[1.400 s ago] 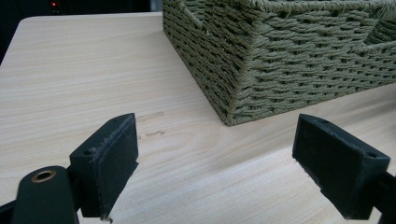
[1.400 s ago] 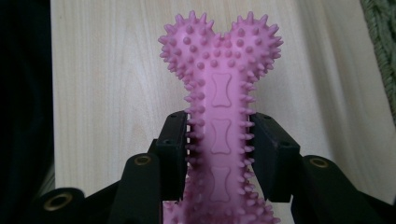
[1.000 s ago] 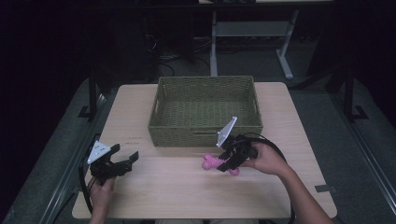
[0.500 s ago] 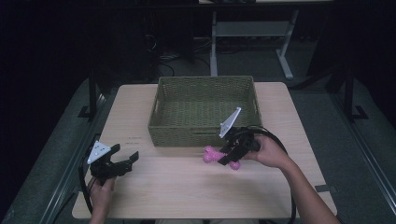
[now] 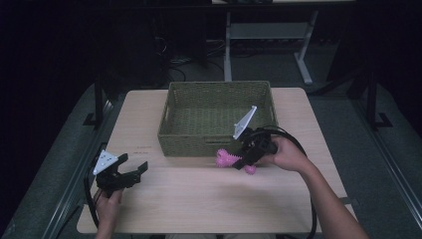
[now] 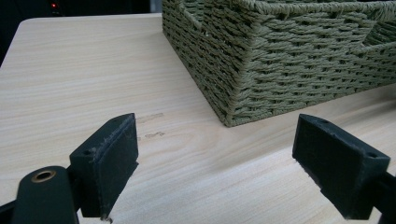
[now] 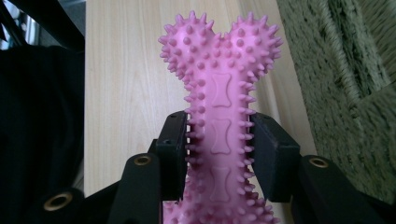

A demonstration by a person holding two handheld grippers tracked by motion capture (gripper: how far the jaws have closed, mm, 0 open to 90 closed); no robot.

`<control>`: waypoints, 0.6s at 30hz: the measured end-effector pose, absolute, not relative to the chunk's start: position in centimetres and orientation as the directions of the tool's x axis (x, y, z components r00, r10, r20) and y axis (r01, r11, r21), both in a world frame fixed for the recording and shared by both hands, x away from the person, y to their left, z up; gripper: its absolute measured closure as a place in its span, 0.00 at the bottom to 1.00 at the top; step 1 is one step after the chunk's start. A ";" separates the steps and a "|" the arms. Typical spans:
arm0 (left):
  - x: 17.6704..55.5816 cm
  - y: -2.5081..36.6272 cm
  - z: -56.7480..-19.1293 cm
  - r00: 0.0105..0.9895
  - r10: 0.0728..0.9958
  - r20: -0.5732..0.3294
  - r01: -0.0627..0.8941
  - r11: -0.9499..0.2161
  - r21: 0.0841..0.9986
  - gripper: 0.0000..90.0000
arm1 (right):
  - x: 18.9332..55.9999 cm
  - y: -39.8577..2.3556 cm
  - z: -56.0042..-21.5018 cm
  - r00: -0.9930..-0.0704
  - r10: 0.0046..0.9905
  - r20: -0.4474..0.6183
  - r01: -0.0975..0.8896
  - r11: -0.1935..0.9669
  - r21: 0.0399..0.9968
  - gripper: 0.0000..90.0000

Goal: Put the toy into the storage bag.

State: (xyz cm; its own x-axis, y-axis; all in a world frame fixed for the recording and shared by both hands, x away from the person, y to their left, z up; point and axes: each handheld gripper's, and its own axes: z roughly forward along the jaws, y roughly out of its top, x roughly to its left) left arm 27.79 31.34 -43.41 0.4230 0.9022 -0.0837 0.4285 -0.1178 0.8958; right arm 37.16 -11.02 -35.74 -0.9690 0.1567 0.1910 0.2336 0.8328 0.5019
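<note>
The right claw (image 5: 242,160) is clamped on the pink spiked bone toy (image 5: 228,160), just near of the woven basket (image 5: 171,130). The left claw (image 5: 133,166) stands apart over the worktop (image 5: 199,199).

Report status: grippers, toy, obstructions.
Right hand-held gripper shut on pink bone toy, beside basket. Left hand-held gripper open, empty. Basket's near wall in the way.

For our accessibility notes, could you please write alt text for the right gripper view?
The right gripper clamps the shaft of a pink spiky bone toy, its knobbed end pointing away. Behind it lies the table, with a woven basket at the right edge.
</note>
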 end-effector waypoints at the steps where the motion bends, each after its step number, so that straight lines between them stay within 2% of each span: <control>1: 27.8 31.3 -43.4 0.423 0.902 -0.084 0.429 -0.118 0.896 0.15 | 37.2 -11.0 -35.7 -0.969 0.157 0.191 0.234 0.833 0.502 0.65; 18: 27.8 31.4 -43.4 0.421 0.903 -0.084 0.428 -0.116 0.896 0.15 | 38.0 -11.6 -33.3 -0.973 0.171 0.155 0.227 0.828 0.512 0.65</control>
